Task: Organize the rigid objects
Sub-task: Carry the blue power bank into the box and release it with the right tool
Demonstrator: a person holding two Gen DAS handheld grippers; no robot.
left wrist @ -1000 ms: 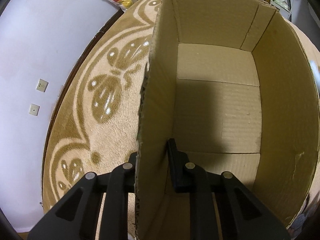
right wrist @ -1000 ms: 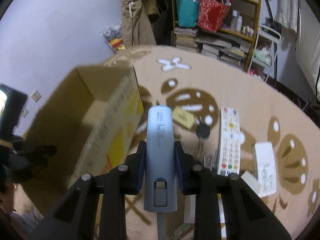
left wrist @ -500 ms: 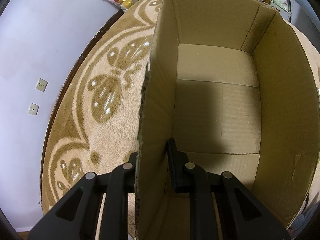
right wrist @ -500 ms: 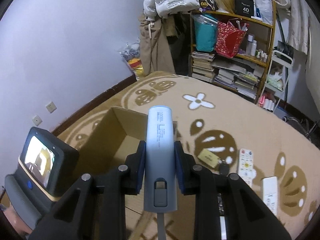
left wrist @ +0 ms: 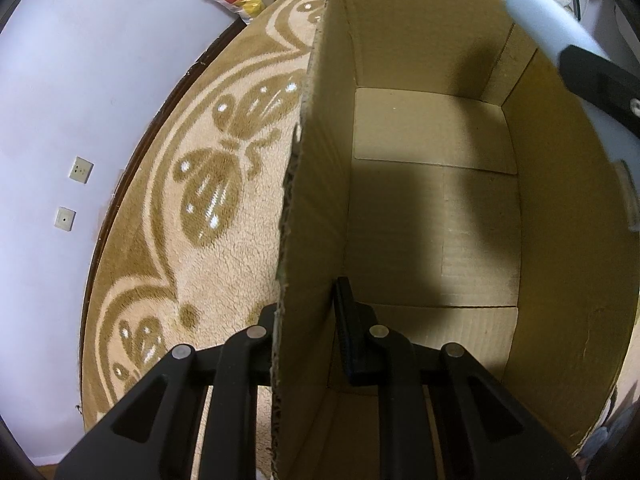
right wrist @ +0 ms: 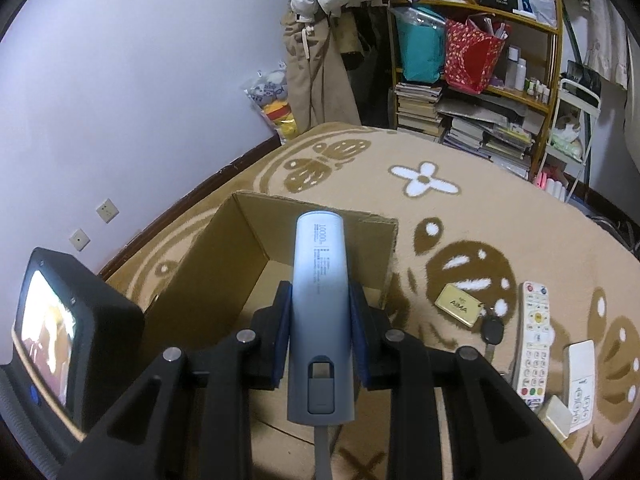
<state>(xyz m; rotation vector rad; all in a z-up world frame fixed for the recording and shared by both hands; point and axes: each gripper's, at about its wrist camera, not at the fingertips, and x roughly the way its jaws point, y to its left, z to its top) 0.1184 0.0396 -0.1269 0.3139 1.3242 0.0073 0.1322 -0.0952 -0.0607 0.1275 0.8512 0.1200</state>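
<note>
My right gripper (right wrist: pixel 319 312) is shut on a pale blue-grey power bank (right wrist: pixel 319 296), held lengthwise above the open cardboard box (right wrist: pixel 224 272). From the left wrist view the power bank (left wrist: pixel 548 20) pokes in over the box's far right corner, with a finger (left wrist: pixel 600 80) of the right gripper on it. My left gripper (left wrist: pixel 306 316) is shut on the box's left wall (left wrist: pixel 316 184), one finger outside and one inside. The box floor (left wrist: pixel 432 216) is bare.
On the patterned carpet (right wrist: pixel 480 208) right of the box lie a gold key tag with a key (right wrist: pixel 460 304), two white remotes (right wrist: pixel 534 344) (right wrist: pixel 580 384) and a small pale box (right wrist: pixel 556 420). The left gripper's screen (right wrist: pixel 52 340) is at the left. Cluttered shelves (right wrist: pixel 480 92) stand behind.
My right gripper carried the power bank from above the carpet items to over the box; it now shows in the left wrist view. The left gripper kept still on the wall.
</note>
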